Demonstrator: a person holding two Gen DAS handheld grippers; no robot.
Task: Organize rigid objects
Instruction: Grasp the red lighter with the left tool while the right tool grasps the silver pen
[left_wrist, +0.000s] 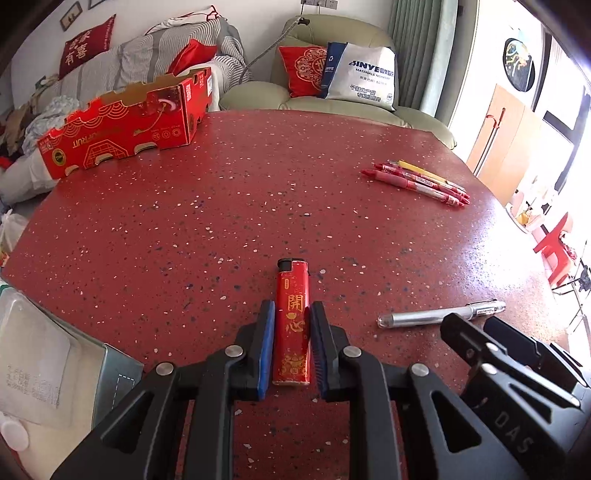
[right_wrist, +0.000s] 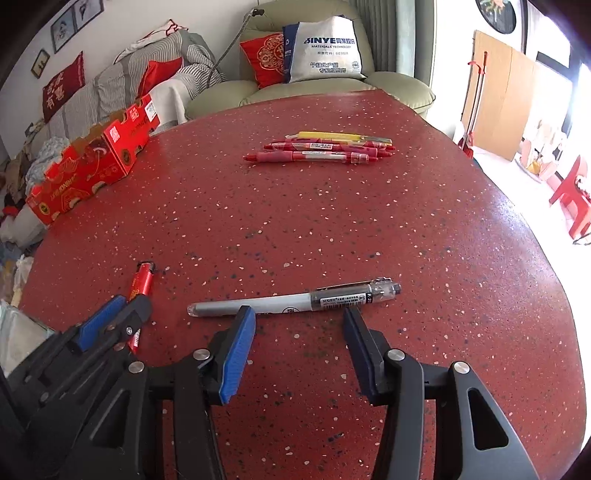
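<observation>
Left gripper (left_wrist: 291, 314) clamped on red lighter (left_wrist: 291, 325), lying flat on speckled red counter (left_wrist: 258, 206). Right gripper (right_wrist: 299, 321) with jaws apart, nothing gripped; silver pen (right_wrist: 291, 301) lying crosswise just beyond the fingertips, blue pad (right_wrist: 236, 354) near its barrel. Red and yellow pens (right_wrist: 321, 149) bunched side by side farther back. Open red carton (left_wrist: 122, 125) at far left edge.

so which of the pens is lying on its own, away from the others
The silver-grey pen, lying alone just ahead of the right gripper. The red pens and yellow one sit bunched together further back on the table.
</observation>
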